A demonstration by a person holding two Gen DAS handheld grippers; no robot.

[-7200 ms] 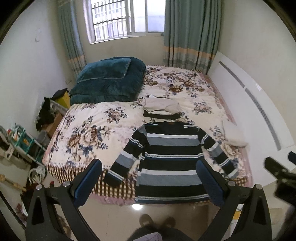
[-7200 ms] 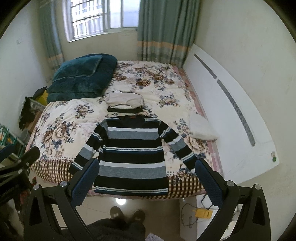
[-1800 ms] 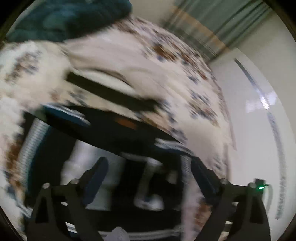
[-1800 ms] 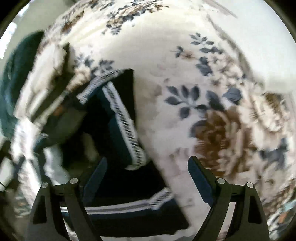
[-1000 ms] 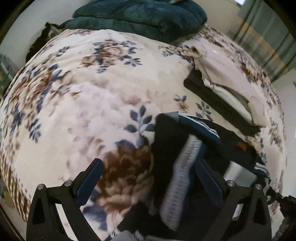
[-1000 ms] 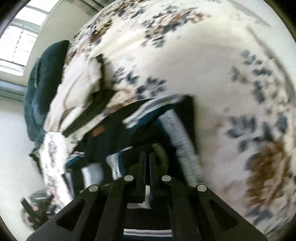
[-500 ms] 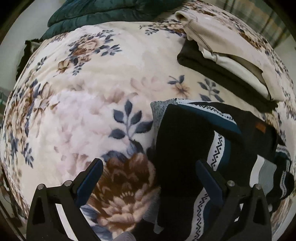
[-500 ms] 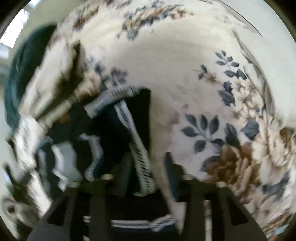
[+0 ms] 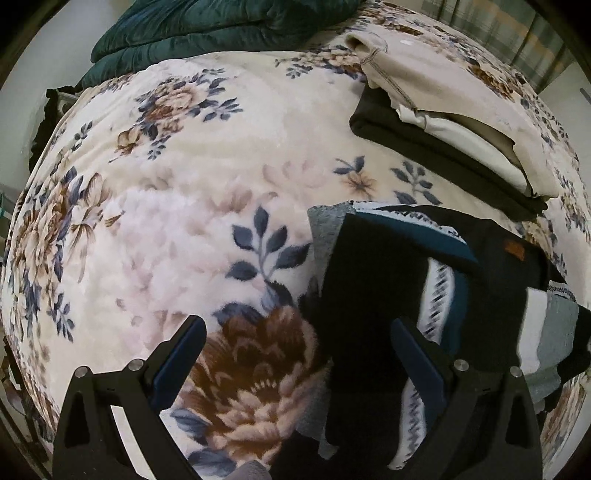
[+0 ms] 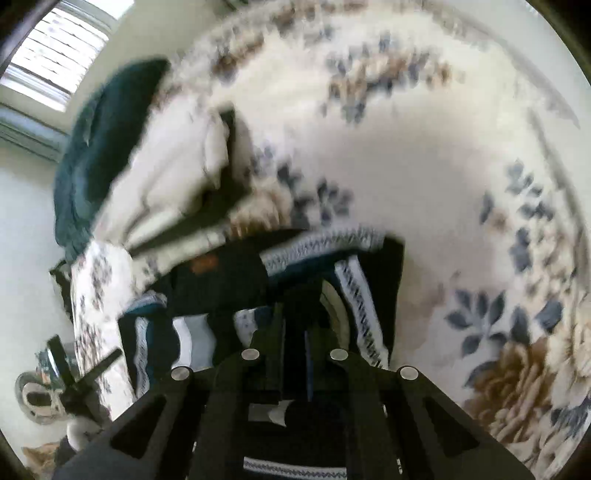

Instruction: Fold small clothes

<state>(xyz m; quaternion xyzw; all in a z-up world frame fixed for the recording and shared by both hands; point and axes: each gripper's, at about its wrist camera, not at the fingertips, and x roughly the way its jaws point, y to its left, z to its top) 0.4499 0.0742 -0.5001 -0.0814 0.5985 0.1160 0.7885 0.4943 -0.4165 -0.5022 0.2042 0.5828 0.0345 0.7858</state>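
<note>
The dark striped sweater [image 9: 373, 295] lies on the floral bedspread [image 9: 166, 206], its left sleeve folded inward over the body. My left gripper [image 9: 295, 354] is open and empty, low over the sweater's left edge. In the right wrist view my right gripper [image 10: 295, 325] is shut on a fold of the striped sweater [image 10: 354, 280] near its right side. That view is blurred by motion.
A folded stack of beige and black clothes [image 9: 454, 118] lies just beyond the sweater's collar; it also shows in the right wrist view [image 10: 177, 184]. A dark green quilt [image 9: 207, 29] is heaped at the far side of the bed. Clutter stands on the floor at left [image 10: 51, 391].
My right gripper has closed again on sweater fabric and is moving fast. My left gripper stays open and has shifted slightly over the sweater's left edge.
</note>
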